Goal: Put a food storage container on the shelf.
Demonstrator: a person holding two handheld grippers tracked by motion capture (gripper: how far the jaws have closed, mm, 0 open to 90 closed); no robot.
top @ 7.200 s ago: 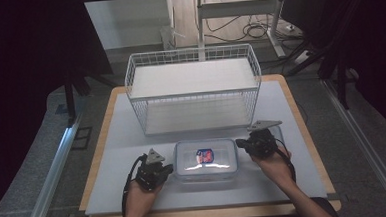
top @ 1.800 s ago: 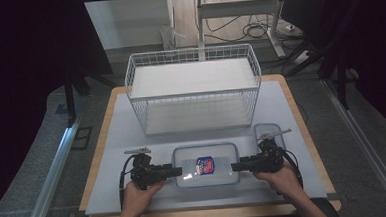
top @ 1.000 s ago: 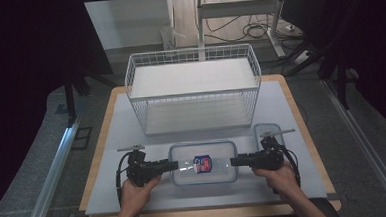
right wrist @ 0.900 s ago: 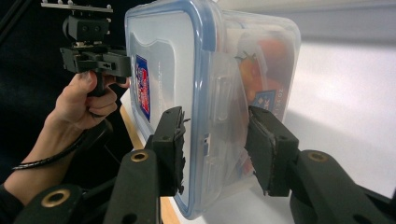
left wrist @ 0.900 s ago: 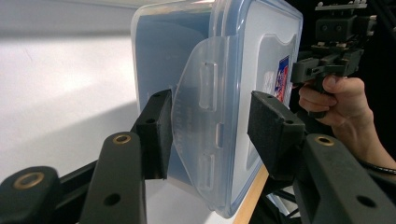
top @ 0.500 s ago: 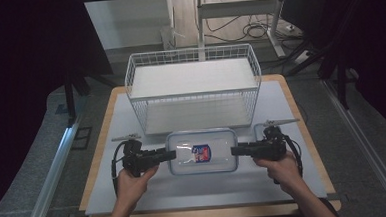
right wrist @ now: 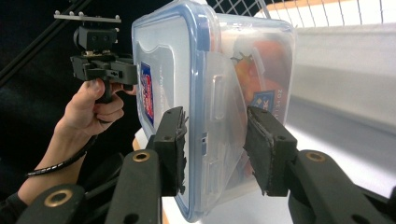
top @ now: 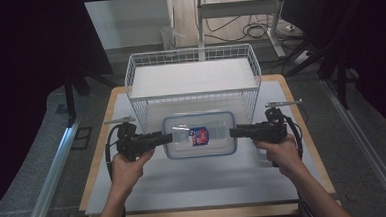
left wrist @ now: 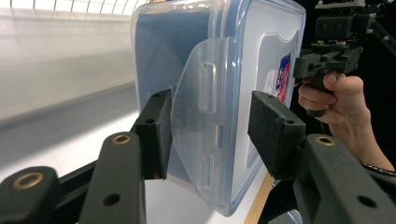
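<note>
The lidded clear plastic food container (top: 199,134) hangs above the counter (top: 195,183) just before the white wire basket (top: 192,81), its short ends clamped by the left tool (top: 166,138) and right tool (top: 235,132), keeping it level for loading.

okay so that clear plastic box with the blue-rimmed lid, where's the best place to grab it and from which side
Grip the clear box by its two short ends, one gripper from each side. Each end carries a folded-down latch flap that gives the pads a flat face, and the box looks too wide for a single jaw span. The left gripper and right gripper clamp it there now.
</note>
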